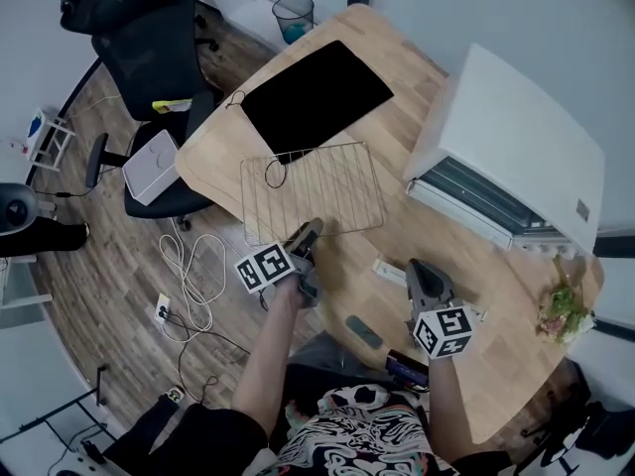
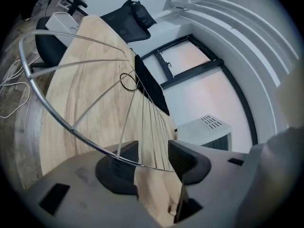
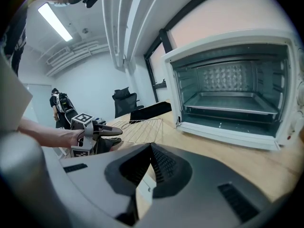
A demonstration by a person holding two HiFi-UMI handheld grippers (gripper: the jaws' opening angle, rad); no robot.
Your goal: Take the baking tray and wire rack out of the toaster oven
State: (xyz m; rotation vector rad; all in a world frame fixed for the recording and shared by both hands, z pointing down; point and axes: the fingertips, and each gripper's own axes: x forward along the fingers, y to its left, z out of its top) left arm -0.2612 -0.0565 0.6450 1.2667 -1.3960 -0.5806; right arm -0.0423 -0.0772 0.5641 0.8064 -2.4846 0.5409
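The rack (image 1: 313, 188) was found out of the oven (image 1: 516, 137), laid on the tabletop (image 1: 476, 345) with its near corner reaching past the edge. The left gripper (image 2: 154, 156) was held with jaws apart. The rack's edge wire was set between them but not pinched. The right gripper (image 3: 151, 148) was held with jaws together on nothing, facing the open oven, where the tray (image 3: 230, 104) was still seated. If the left gripper were drawn back at a slant, the wire could be snagged on a jaw. The rack could then be dragged over the edge to the floor. The tray's thin lip, if gripped off-centre, could be lost and the tray tipped.
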